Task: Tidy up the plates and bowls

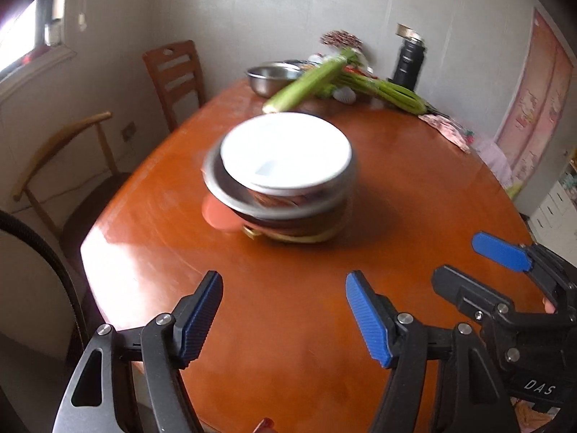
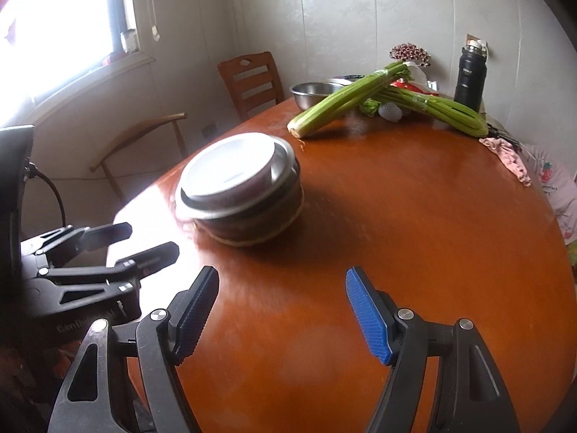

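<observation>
A stack of dishes (image 1: pixel 285 180) stands in the middle of the brown table (image 1: pixel 288 306): a white bowl (image 1: pixel 285 149) on top, inside a metal bowl (image 1: pixel 230 187), over darker bowls. The stack also shows in the right wrist view (image 2: pixel 241 187). My left gripper (image 1: pixel 285 314) is open and empty, above the table short of the stack. My right gripper (image 2: pixel 283 312) is open and empty, also short of the stack. The right gripper shows at the right of the left wrist view (image 1: pixel 479 263); the left gripper shows at the left of the right wrist view (image 2: pixel 144 241).
At the far end lie celery bunches (image 2: pixel 360 101), a steel bowl (image 2: pixel 313 92), a black thermos (image 2: pixel 468 79) and a pink cloth (image 2: pixel 508 158). Two wooden chairs (image 1: pixel 176 75) stand left of the table by the wall. The table's near-left edge (image 1: pixel 90 249) is close.
</observation>
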A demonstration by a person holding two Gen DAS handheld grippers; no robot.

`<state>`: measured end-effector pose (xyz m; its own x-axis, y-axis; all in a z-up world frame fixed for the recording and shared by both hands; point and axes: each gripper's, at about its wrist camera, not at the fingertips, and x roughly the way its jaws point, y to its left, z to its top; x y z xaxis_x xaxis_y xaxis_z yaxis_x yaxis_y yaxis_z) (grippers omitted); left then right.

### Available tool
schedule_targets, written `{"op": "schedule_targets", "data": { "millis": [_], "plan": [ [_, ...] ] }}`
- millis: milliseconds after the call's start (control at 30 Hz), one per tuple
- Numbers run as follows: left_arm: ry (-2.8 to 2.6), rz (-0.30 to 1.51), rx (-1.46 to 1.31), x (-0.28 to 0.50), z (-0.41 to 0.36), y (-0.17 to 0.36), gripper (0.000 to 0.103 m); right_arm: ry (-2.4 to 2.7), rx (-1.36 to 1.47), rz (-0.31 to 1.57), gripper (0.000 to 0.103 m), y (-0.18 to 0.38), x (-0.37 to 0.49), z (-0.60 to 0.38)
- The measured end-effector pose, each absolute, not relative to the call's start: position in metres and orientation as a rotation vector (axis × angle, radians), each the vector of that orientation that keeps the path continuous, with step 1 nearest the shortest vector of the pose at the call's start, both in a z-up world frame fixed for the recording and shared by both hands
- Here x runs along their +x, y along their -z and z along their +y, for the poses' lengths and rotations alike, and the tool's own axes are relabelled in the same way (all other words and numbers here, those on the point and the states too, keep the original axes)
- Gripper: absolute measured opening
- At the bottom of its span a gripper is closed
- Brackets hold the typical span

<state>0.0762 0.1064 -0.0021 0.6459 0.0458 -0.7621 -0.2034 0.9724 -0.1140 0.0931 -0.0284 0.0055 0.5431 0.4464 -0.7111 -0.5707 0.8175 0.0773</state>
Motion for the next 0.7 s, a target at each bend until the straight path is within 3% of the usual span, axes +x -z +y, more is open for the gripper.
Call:
{"op": "schedule_targets", "data": {
  "millis": [700],
  "plan": [
    [-0.132,0.839,-0.171,0.03,0.077,0.012,0.07,-0.597,-0.148,0.769,0.075,0.006,0.037,-0.064]
  ]
}}
